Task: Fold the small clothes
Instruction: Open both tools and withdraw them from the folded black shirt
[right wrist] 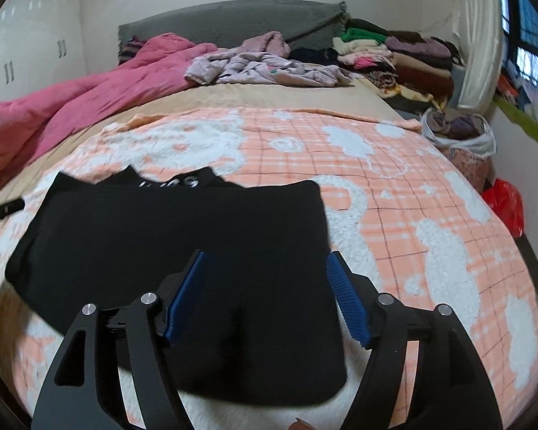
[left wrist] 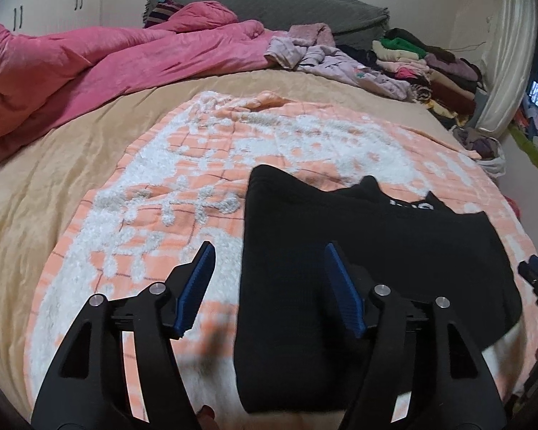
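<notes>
A black garment [left wrist: 376,251] lies folded flat on the orange and white checked blanket [left wrist: 161,197] that covers the bed. White lettering [right wrist: 168,182] shows at its far edge. My left gripper [left wrist: 269,251] hovers open over the garment's left edge, with nothing between its blue pads [left wrist: 197,286]. In the right wrist view the garment [right wrist: 161,233] fills the lower left. My right gripper [right wrist: 266,256] is open above the garment's right half, its pads [right wrist: 348,297] clear of the cloth. A dark part of the right gripper [left wrist: 534,272] shows at the left view's right edge.
A pink duvet [left wrist: 71,64] is bunched at the far left of the bed. Lilac clothes [right wrist: 262,64] lie crumpled near the grey headboard [right wrist: 226,21]. A pile of folded clothes [right wrist: 405,57] sits at the far right corner. A bag of clothes [right wrist: 459,129] and a red bag [right wrist: 505,204] stand beside the bed.
</notes>
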{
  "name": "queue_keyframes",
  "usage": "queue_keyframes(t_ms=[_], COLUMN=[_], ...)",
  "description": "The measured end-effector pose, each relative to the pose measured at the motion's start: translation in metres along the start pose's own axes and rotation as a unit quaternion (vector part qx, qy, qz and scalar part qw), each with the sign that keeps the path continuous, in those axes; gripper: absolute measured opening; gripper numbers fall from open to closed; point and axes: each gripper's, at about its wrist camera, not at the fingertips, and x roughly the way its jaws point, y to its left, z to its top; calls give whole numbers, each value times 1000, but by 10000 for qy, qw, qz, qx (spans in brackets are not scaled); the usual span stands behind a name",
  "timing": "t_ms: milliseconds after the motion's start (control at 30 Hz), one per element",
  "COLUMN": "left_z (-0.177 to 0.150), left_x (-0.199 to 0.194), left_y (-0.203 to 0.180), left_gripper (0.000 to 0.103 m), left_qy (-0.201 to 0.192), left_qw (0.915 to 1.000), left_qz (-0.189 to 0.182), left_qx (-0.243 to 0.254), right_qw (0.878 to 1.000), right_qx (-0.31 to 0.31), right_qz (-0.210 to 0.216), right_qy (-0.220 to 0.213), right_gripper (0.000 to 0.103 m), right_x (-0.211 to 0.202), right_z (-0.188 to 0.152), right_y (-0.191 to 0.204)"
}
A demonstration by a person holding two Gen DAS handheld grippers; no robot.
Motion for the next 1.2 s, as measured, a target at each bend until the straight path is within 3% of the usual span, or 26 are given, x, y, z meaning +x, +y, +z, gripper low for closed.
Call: queue_keyframes(t_ms=[267, 433, 633, 933, 1200], left_z=[-22, -43, -58, -63, -57], left_x=[-10, 7, 16, 14, -3], left_y=[-25, -30, -21, -17, -11], left_gripper=[62, 63, 64, 65, 71], left_qy=[228, 651, 867, 902, 797], left_qw=[9986, 9964, 9950, 9950, 9959], left_qz=[-262, -231, -274, -301, -407], left_qx=[405, 483, 408, 319, 146], right_qw=[9995, 9989, 9968, 9970, 9971], right_qx=[-164, -74, 44, 217, 413], right_qz=[256, 307, 257, 230, 379], right_qy=[67, 353, 751, 707, 509], right_gripper=[68, 68, 68, 68, 83], right_x=[-10, -3, 14, 16, -5], right_z=[-16, -31, -46, -52, -49], right_y=[22, 25, 20, 18, 19])
